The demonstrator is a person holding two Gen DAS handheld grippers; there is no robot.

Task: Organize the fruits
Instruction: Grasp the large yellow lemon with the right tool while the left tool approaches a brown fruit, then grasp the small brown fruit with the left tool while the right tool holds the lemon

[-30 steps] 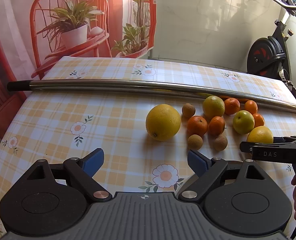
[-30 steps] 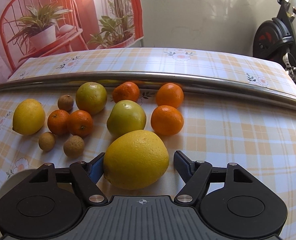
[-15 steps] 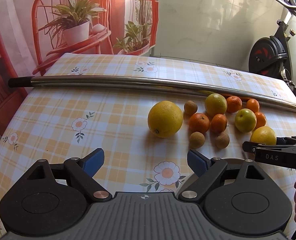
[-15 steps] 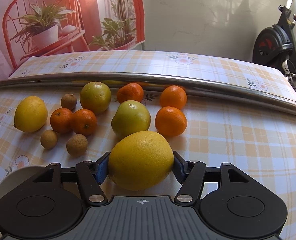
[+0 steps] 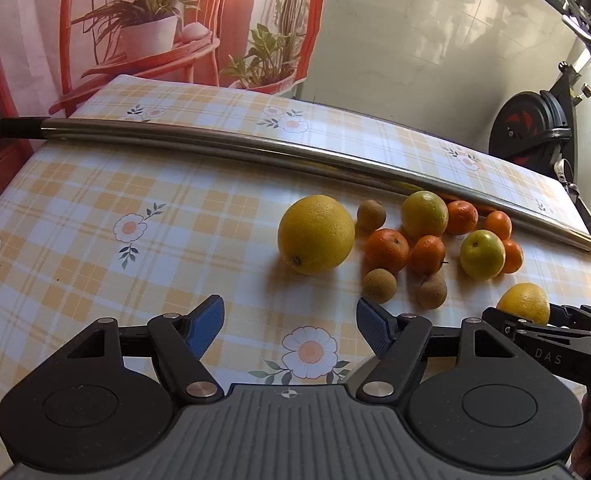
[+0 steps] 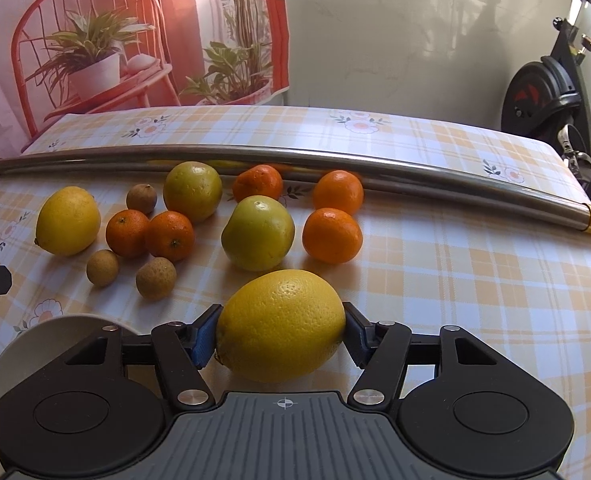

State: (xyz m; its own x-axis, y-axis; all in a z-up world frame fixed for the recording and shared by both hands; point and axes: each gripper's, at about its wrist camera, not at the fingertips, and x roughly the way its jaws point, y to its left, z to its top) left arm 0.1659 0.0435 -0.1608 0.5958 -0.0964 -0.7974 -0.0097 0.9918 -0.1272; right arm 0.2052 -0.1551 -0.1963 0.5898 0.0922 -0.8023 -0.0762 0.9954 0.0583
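Right gripper clamped on a lemon; left gripper's jaws apart over the cloth.

Left wrist view: the left gripper has just been closing, nothing between its blue pads, above the checked tablecloth; a big yellow fruit lies ahead, by small oranges and brown fruits.
Right wrist view: the right gripper has just closed, pads pressing both sides of the lemon, near a green fruit and a metal pole.

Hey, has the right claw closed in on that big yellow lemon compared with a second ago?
Yes. The right claw has just been closing: its blue pads, earlier clear of the lemon, now press both its sides, nearer the plate side.
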